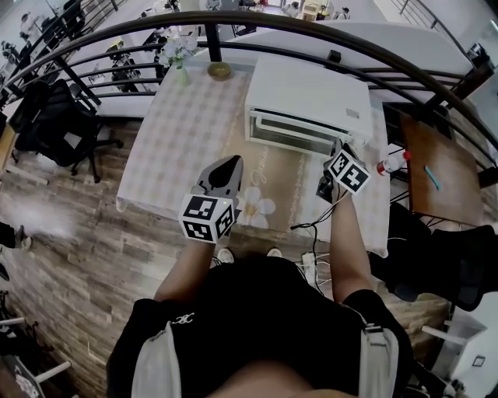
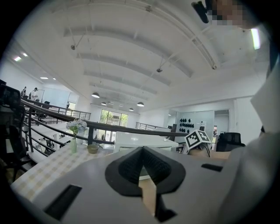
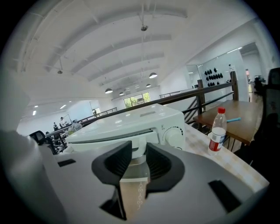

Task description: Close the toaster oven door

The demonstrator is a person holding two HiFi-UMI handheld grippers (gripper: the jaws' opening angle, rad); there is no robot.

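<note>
A white toaster oven (image 1: 311,93) stands at the far right of the checked tablecloth (image 1: 179,132), and its door (image 1: 296,134) is almost upright with a thin dark slit along the top. My right gripper (image 1: 338,148) is at the door's right end. In the right gripper view that gripper (image 3: 138,146) is open, with the white door handle (image 3: 136,152) showing just past its fingertips and the oven (image 3: 131,122) filling the view behind. My left gripper (image 1: 226,167) hovers shut and empty over the table's front middle, and its view (image 2: 142,151) shows the oven (image 2: 144,141) further off.
A vase of flowers (image 1: 180,62) and a small bowl (image 1: 219,71) stand at the table's far edge, under a dark curved railing (image 1: 233,23). A water bottle (image 1: 393,163) lies off the table's right side near a brown side table (image 1: 436,171). A cable (image 1: 311,225) hangs at the front edge.
</note>
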